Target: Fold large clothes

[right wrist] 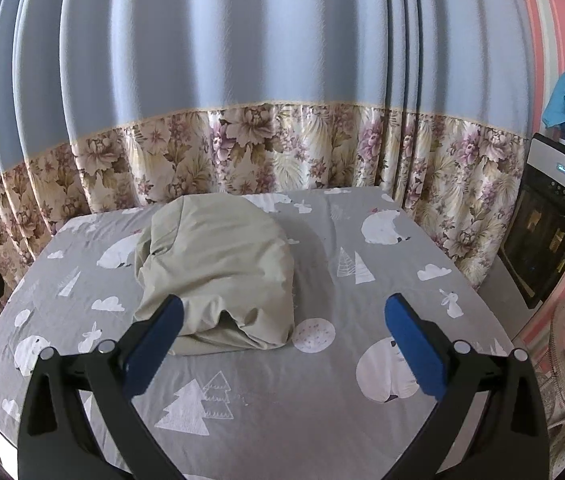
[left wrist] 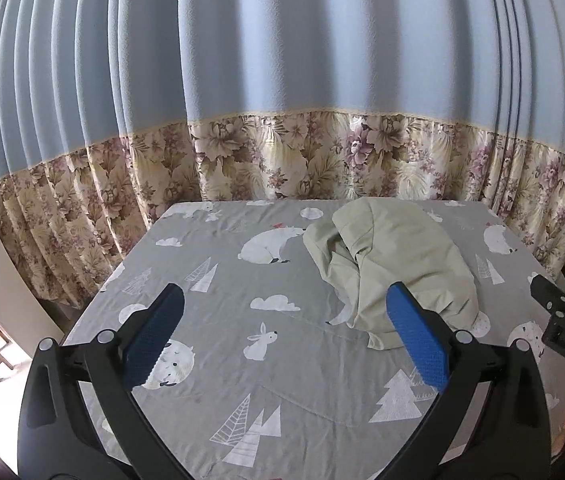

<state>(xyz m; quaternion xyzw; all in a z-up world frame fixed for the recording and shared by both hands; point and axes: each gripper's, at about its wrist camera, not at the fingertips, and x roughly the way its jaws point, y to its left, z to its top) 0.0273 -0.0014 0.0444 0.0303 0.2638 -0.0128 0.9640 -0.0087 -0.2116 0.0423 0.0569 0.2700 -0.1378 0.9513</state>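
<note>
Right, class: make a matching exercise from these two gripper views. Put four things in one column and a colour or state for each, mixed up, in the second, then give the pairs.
Things:
1. garment
2. bed sheet
3. curtain
4. left gripper

States:
A. grey, printed with bears and trees
B. open, holding nothing
C. pale green, lying crumpled in a heap
D. blue above, with a floral band below

Pairs: 1-C, 2-A, 3-D, 4-B
</note>
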